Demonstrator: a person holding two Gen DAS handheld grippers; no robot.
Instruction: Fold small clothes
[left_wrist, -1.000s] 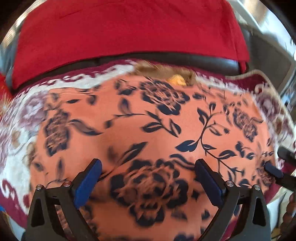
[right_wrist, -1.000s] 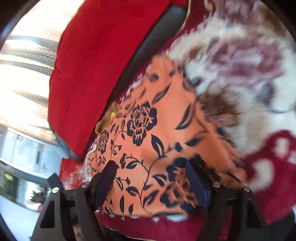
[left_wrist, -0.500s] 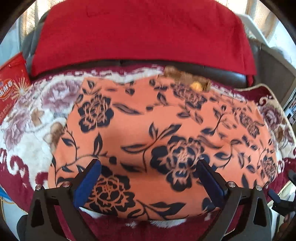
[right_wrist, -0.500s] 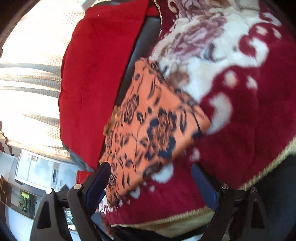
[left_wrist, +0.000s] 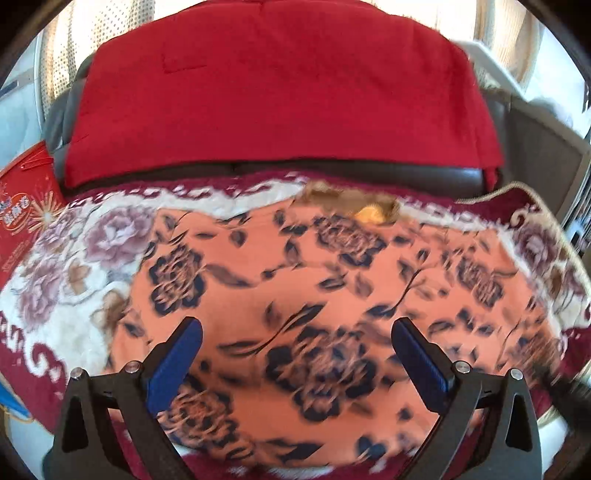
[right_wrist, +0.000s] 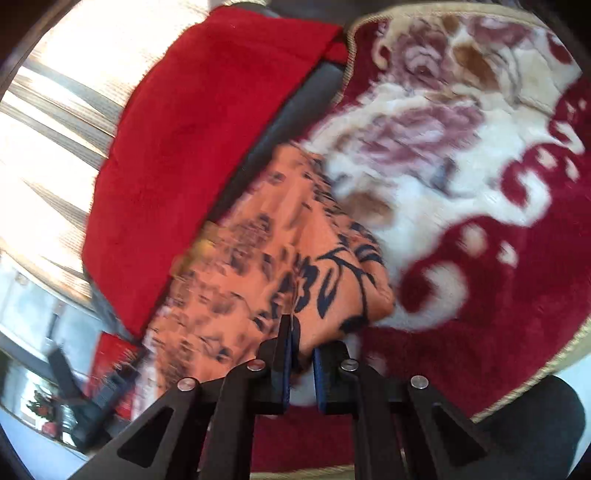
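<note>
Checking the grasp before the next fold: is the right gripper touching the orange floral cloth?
Touching. In the right wrist view the right gripper has its jaws closing, nearly together, on the corner of the orange floral cloth, fabric pinched between them.

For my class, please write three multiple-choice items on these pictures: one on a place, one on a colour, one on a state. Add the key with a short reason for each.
1. Where does the orange flowered cloth lie?
A. on the floral blanket
B. on the red cushion
C. in a basket

2. What colour are the pads on the left tongs?
A. green
B. blue
C. yellow

3. How do the right tongs stand?
A. wide open above the blanket
B. out of sight
C. closing on a corner of the cloth

Key: 
1 A, the blanket shows all round the cloth's edges. 
2 B, both pads in the left wrist view are blue. 
3 C, the right wrist view shows the narrow jaws with orange fabric between them.
</note>
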